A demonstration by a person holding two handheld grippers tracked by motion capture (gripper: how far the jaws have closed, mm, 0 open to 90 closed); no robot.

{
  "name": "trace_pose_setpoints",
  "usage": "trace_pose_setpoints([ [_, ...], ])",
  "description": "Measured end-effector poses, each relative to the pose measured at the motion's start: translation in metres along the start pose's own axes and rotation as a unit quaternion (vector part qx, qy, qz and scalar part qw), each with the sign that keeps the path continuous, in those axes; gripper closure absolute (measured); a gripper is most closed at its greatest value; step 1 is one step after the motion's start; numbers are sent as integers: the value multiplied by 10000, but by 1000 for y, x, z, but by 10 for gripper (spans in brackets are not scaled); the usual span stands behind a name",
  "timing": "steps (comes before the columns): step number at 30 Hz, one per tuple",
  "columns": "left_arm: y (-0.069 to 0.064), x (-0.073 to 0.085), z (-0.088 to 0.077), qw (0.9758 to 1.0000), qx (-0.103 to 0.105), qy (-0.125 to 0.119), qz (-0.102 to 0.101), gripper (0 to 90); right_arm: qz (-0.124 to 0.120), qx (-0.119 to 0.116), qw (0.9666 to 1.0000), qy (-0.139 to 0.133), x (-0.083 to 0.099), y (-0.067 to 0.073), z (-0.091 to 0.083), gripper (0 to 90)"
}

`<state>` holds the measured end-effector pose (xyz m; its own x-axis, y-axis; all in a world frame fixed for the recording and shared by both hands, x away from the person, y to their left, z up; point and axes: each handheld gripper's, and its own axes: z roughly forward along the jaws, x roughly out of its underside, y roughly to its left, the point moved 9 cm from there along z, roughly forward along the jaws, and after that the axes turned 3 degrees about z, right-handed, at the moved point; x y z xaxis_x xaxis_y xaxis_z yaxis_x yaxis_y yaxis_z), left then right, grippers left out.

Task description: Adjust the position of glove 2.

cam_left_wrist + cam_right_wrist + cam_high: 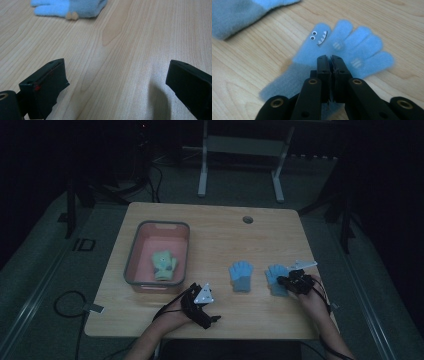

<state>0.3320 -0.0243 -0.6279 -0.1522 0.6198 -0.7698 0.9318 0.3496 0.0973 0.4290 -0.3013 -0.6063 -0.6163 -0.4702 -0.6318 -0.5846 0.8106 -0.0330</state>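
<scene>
Where the pale wooden table (220, 240) shows its long straight grain, two small fleecy blue gloves lie flat near the person's edge, side by side but apart. The right glove (342, 52) is soft and fuzzy, light blue in the palm and fingers with a duller grey-blue cuff; its thumb bears round toy eyes and a toothy stitched mouth, and pale stripes mark two fingers. In the high view its long axis runs roughly away from the person, fingers toward the far edge and cuff toward the near one. The right gripper (331, 58) sits over its palm with its black jaws pressed together, pinching the fleece near the cuff. The left glove (241, 276) lies the same way, untouched. The left gripper (117, 75) rests low over bare wood, its blocky black jaws wide apart. Farther left a rounded pink plastic tub (135, 252) holds a pale green glove (163, 265).
</scene>
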Motion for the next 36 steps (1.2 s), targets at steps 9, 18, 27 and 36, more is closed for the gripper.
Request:
trace_pose_setpoints([
  [9,0,0,0,10000,-5,12,26,35,150,148,9992,-339,-24,1,-29,868],
  [18,0,1,0,10000,-3,49,46,35,107,140,9977,-650,-55,9,-53,868],
  [27,0,0,0,10000,-11,20,49,35,4,34,9967,-808,-79,30,-57,868],
  [36,0,0,0,10000,-15,11,68,35,-231,-131,9959,-867,-102,60,-47,868],
])
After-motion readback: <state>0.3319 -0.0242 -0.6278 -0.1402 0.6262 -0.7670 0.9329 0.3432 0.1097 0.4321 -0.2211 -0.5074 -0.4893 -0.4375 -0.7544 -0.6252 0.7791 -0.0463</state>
